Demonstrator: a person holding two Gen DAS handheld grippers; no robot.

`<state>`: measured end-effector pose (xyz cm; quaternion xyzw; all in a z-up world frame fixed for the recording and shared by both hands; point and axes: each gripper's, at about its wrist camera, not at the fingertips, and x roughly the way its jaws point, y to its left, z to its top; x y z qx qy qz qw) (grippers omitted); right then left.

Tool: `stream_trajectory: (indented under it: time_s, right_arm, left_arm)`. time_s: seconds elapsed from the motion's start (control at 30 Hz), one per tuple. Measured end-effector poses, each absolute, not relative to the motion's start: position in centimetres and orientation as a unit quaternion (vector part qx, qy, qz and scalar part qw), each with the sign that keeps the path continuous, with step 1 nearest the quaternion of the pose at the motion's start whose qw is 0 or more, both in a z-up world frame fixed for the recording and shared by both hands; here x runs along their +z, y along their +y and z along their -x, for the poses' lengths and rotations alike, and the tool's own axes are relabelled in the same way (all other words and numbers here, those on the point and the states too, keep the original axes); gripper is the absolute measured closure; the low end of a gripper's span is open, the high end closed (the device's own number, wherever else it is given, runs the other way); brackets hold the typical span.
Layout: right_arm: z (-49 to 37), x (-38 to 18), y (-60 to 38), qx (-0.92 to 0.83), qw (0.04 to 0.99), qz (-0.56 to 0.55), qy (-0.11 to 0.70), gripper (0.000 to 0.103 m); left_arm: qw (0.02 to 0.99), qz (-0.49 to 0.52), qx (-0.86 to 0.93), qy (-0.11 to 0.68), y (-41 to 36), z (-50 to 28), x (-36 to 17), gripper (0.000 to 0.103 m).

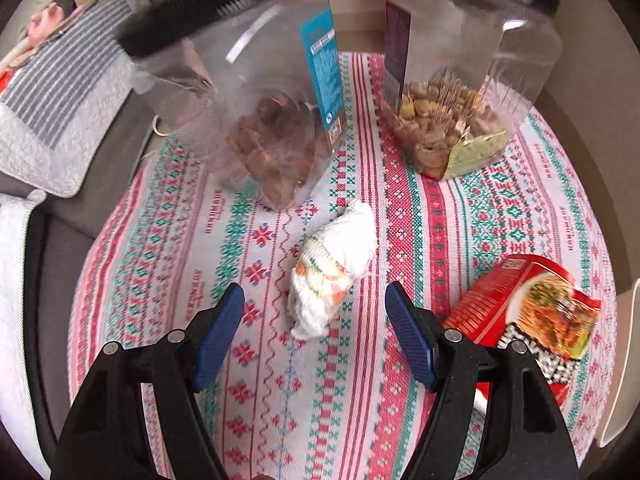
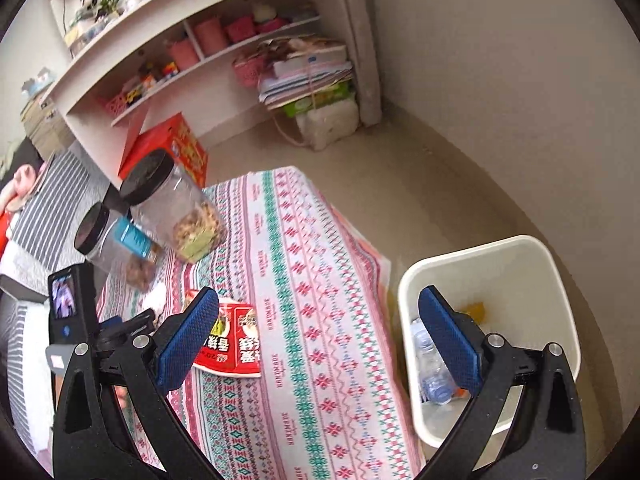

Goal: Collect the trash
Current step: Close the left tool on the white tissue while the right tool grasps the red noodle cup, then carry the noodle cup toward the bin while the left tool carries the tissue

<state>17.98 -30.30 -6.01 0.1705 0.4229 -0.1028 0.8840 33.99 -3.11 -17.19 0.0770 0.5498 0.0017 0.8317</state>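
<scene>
Writing I can read is sparse: "HANDMADE" repeats along the tablecloth (image 2: 304, 264), and the red packet (image 1: 532, 304) carries Chinese characters too small for me to make out. I count two black-lidded jars, one teal-labelled (image 1: 256, 120), one of nuts (image 1: 452, 92), one crumpled tissue (image 1: 336, 268), one bin (image 2: 492, 264) beside the table. My left gripper (image 1: 316, 312) hangs open just short of the tissue; my right gripper (image 2: 320, 320) is open, empty.

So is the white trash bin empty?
No. The trash bin already holds clear plastic bottles and something orange at the bottom.
</scene>
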Motion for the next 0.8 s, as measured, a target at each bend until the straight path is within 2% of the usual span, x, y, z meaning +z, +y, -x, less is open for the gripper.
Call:
stream_trajectory:
  time_s: [0.17, 0.23, 0.27, 0.3, 0.7, 0.8]
  right_arm:
    - [-20.0, -8.5, -27.5, -0.070, 0.874, -0.152, 0.456, 0.007]
    - [-20.9, -9.8, -26.3, -0.046, 0.868, -0.151, 0.471, 0.007]
    - [-21.3, -10.5, -25.8, -0.033, 0.865, -0.150, 0.477, 0.007]
    - [-21.8, -11.4, -25.3, -0.017, 0.861, -0.151, 0.486, 0.007]
    - [-26.6, -19.8, -23.4, 0.128, 0.822, -0.245, 0.497, 0.007]
    - [-26.6, -20.3, -23.2, 0.154, 0.836, -0.257, 0.460, 0.006]
  left_arm:
    - [0.828, -0.084, -0.016, 0.555, -3.0, -35.8, -19.1, 0.032]
    - [0.828, -0.090, -0.022, 0.553, -2.9, -36.1, -19.6, 0.040]
    - [0.826, -0.091, -0.028, 0.556, -2.8, -36.1, -19.8, 0.054]
    - [0.823, -0.089, -0.036, 0.560, -2.7, -36.0, -20.1, 0.060]
    - [0.844, -0.100, -0.075, 0.522, 3.1, -27.7, -16.8, 0.061]
    - [0.842, -0.106, -0.072, 0.524, 4.5, -26.0, -15.9, 0.061]
